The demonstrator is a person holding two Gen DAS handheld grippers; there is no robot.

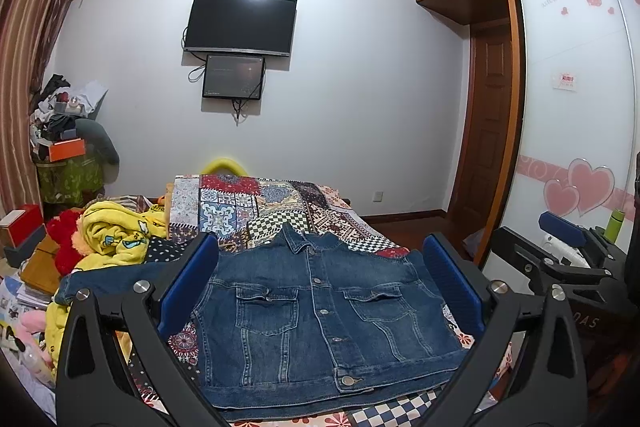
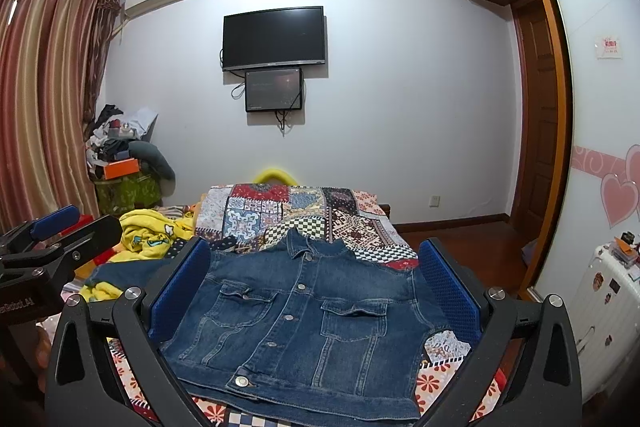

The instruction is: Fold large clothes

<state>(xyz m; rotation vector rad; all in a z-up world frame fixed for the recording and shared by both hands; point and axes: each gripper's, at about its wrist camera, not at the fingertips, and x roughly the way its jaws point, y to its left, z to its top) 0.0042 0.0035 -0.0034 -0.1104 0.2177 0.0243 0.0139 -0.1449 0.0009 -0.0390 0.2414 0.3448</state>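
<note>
A blue denim jacket (image 1: 320,315) lies front up and buttoned on the patchwork bedspread (image 1: 256,203), collar toward the far wall. One sleeve (image 1: 120,277) stretches out to the left; the right sleeve is not visible. It also shows in the right wrist view (image 2: 304,323). My left gripper (image 1: 320,283) is open and empty, held above the jacket, its blue pads (image 1: 188,287) wide apart. My right gripper (image 2: 314,291) is also open and empty above the jacket. Each gripper shows at the edge of the other's view, the right gripper (image 1: 568,251) and the left gripper (image 2: 52,239).
A yellow blanket (image 1: 116,231) and red plush (image 1: 66,239) lie heaped on the bed's left side with boxes (image 1: 24,231). A cluttered pile (image 1: 64,131) stands by the curtain. A wardrobe (image 1: 576,87) and wooden floor (image 2: 460,239) are on the right, with a white suitcase (image 2: 608,315).
</note>
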